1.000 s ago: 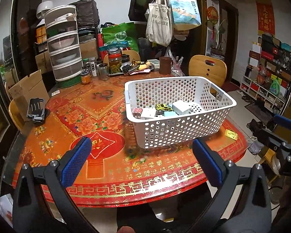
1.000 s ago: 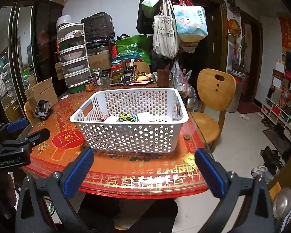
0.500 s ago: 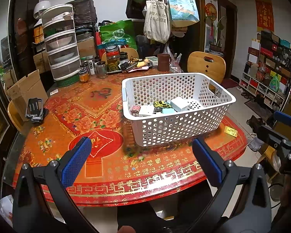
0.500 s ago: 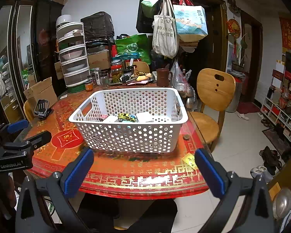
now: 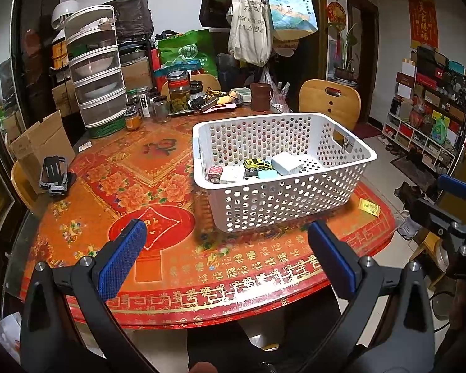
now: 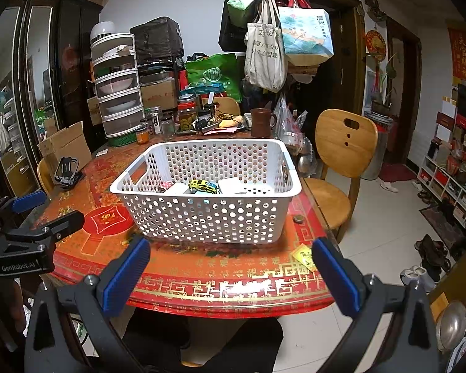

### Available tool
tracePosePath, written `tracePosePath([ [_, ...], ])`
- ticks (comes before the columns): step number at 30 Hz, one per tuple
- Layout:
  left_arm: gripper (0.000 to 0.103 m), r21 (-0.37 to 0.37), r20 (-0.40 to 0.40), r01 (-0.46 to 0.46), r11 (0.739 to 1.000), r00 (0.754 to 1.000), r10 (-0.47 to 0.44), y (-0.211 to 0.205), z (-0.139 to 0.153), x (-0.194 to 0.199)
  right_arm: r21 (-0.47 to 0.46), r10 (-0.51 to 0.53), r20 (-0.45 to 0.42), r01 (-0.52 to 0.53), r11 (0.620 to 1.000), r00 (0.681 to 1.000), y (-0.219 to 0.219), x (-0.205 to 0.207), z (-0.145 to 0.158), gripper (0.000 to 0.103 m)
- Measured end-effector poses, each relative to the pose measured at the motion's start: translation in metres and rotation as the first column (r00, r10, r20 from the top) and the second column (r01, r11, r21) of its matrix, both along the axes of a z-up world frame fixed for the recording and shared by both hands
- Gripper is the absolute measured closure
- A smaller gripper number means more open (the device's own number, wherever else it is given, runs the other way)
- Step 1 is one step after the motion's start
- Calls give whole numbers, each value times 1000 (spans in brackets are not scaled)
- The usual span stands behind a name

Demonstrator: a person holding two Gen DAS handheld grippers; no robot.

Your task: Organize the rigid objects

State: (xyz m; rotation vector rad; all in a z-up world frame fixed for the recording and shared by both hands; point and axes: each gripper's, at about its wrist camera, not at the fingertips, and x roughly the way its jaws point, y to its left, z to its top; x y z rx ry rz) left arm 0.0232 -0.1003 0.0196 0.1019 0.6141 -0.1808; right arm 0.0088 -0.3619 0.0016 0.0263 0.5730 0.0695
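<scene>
A white perforated basket [image 5: 282,199] stands on the red patterned round table [image 5: 115,186]; it also shows in the right wrist view [image 6: 208,220]. Inside lie a yellow toy car [image 5: 256,163], white boxes [image 5: 287,163], a small red patterned box [image 5: 214,172] and a light blue item [image 5: 266,174]. My left gripper [image 5: 226,261] is open and empty, held back over the table's near edge, in front of the basket. My right gripper [image 6: 230,275] is open and empty, also at the near edge facing the basket.
A yellow card [image 5: 369,207] and a coin [image 6: 299,218] lie near the table's right edge. A black clip stack [image 5: 54,175] sits at the left. Jars, a brown mug [image 5: 261,96] and a drawer tower [image 5: 96,74] crowd the far side. A wooden chair [image 6: 338,168] stands to the right.
Both grippers stay open and empty. The left wrist view has shifted slightly, so the basket sits a little lower and nearer; the right view is almost unchanged.
</scene>
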Motion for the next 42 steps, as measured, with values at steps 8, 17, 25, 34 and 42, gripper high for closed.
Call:
tracePosePath([
  [8,1,-3,-8,1,1000,1000,-1,3,-1,1,-2,2,-3,-2,1000,1000,-1,0,-2,0],
  [17,1,-4,-8,3,1000,1000,-3,2,-1,1,-2,2,-4,-2,1000,1000,-1,1,-2,0],
  [25,1,-15,-14,14,1000,1000,-14,3,-1,2,-3,4,-8,-4,1000,1000,0,1,-3,0],
  [34,1,-8,-14,22,1000,1000,-22,1,-1,1,-2,4,-10,-4,1000,1000,1,1,-3,0],
  [42,1,-7,-13,21,1000,1000,-21,0,-1,1,-2,4,-9,-4,1000,1000,0,1,-2,0],
])
